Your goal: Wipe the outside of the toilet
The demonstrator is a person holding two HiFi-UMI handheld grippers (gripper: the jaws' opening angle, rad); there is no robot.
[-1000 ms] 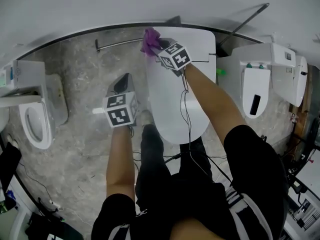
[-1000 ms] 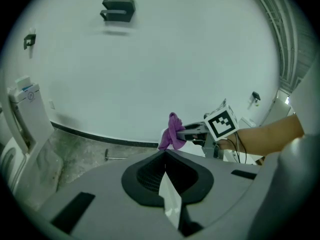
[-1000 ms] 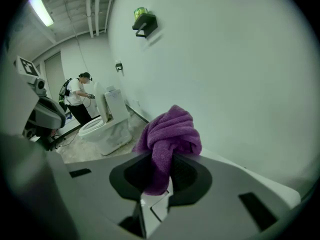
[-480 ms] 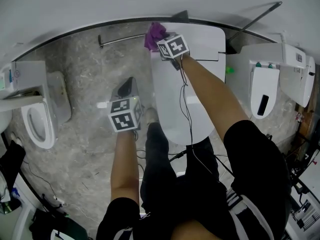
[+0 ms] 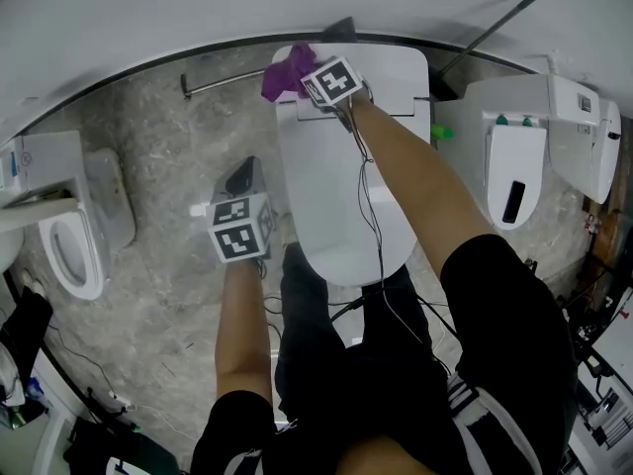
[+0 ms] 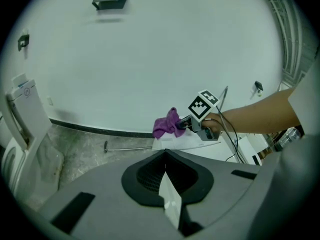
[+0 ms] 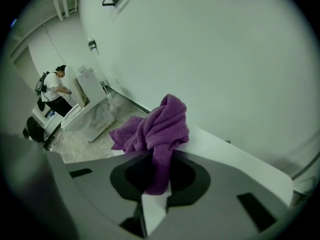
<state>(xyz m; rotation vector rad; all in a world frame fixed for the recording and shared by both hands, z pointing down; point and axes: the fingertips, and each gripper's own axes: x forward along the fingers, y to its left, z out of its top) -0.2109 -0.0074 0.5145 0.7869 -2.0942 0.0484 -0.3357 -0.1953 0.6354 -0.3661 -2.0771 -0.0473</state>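
Observation:
A white toilet [image 5: 346, 176] with its lid down stands in the middle of the head view. My right gripper [image 5: 309, 83] is shut on a crumpled purple cloth [image 5: 285, 73] at the back left corner of the tank top [image 7: 227, 156]. In the right gripper view the purple cloth [image 7: 156, 128] bulges out of the right gripper [image 7: 157, 160] over the white surface. My left gripper [image 5: 243, 176] hangs over the floor to the left of the toilet, shut with nothing in it. The left gripper view shows the left gripper [image 6: 166, 158] pointing toward the cloth [image 6: 166, 124] and the right gripper [image 6: 186, 126].
A second toilet [image 5: 74, 231] stands at the left and a third [image 5: 519, 161] at the right. A metal bar [image 5: 226, 85] lies on the stone floor by the wall, and a long rod [image 5: 490, 30] leans at the back right. Cables trail by my feet. A person [image 7: 54, 91] bends over a far toilet.
The right gripper with the cloth has slid a little farther back toward the wall on the tank top. The left gripper has stayed beside the toilet.

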